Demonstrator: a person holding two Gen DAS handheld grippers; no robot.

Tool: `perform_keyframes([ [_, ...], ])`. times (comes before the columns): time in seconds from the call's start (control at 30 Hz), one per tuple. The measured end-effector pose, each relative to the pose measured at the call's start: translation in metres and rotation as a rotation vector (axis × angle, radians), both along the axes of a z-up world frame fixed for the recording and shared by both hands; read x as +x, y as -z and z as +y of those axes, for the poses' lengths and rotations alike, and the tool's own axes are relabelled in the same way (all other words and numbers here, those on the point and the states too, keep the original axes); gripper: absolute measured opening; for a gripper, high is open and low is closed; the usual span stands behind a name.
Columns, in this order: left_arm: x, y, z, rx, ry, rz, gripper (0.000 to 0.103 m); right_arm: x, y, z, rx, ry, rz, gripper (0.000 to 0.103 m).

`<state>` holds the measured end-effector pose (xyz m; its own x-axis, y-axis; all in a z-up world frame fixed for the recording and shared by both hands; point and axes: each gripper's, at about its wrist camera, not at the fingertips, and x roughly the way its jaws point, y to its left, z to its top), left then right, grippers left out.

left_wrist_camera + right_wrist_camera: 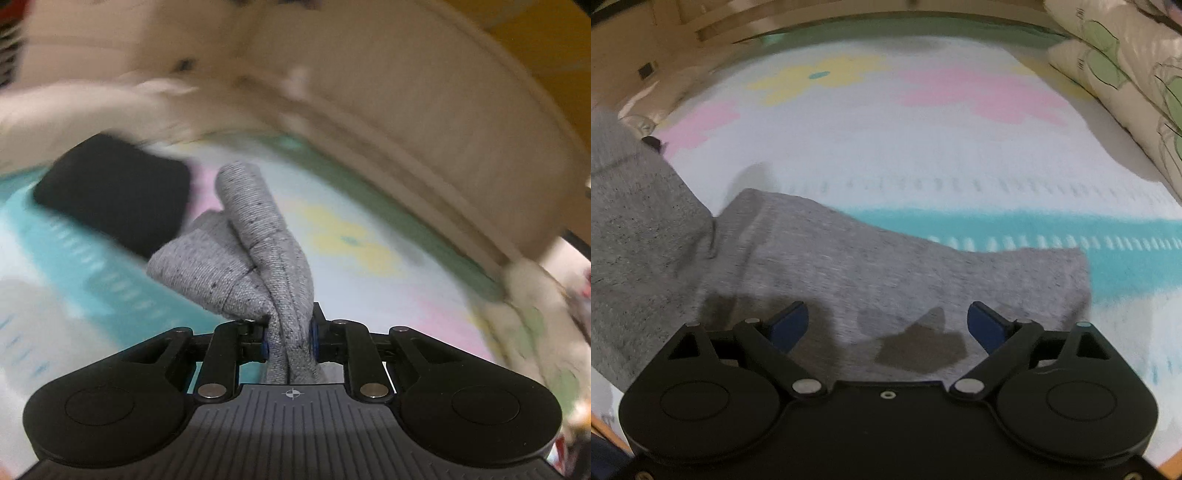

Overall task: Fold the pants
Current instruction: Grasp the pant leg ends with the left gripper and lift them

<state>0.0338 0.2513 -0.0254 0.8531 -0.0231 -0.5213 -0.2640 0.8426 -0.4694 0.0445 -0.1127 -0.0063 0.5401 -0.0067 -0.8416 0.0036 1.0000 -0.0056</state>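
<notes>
The left claw is clenched on a bunched fold of the grey pants: the cloth is pinched between the two blue pads and rises in front of the claw in thick rolled ridges, held clear of the blanket below it. This blanket is pale, with yellow and pink flower shapes and a turquoise band with small white dashes. Behind the lifted cloth, to the left in this view, lies a black folded item, blurred, so I cannot tell what it is. A beige curved frame runs along the far edge of the blanket. In the right wrist view the right claw is released, its fingers far apart, and nothing is between them; it hangs just above the pants and its shadow falls on the cloth. Here most of the pants lies flat on the blanket, with one end reaching to the right up to the turquoise band, while the left part rises out of the picture. A cream cushion with green leaf print leans at the far right corner.
</notes>
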Motion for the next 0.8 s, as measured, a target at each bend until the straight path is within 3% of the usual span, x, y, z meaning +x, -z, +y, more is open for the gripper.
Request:
perform_keyframes([
  [0.13, -0.008, 0.046, 0.045, -0.131, -0.153, 0.171, 0.018, 0.001, 0.002, 0.021, 0.021, -0.07, -0.03, 0.075],
  [0.23, -0.014, 0.077, 0.059, -0.219, -0.19, 0.274, 0.018, 0.005, 0.004, 0.04, 0.048, -0.117, -0.056, 0.065],
  [0.3, -0.015, 0.08, 0.063, -0.248, -0.193, 0.266, 0.02, 0.008, 0.006, 0.053, 0.055, -0.147, -0.078, 0.055],
  [0.4, -0.012, 0.081, 0.066, -0.268, -0.189, 0.275, 0.028, 0.02, 0.014, 0.07, 0.063, -0.188, -0.071, 0.054],
  [0.6, -0.001, 0.088, 0.07, -0.319, -0.174, 0.252, 0.042, 0.039, 0.048, 0.093, 0.074, -0.214, 0.028, 0.052],
  [0.73, 0.003, 0.091, 0.072, -0.336, -0.165, 0.24, 0.044, 0.035, 0.051, 0.105, -0.01, -0.259, -0.016, 0.054],
  [0.8, 0.003, 0.092, 0.074, -0.351, -0.168, 0.228, 0.042, 0.032, 0.048, 0.105, 0.008, -0.282, -0.035, 0.045],
])
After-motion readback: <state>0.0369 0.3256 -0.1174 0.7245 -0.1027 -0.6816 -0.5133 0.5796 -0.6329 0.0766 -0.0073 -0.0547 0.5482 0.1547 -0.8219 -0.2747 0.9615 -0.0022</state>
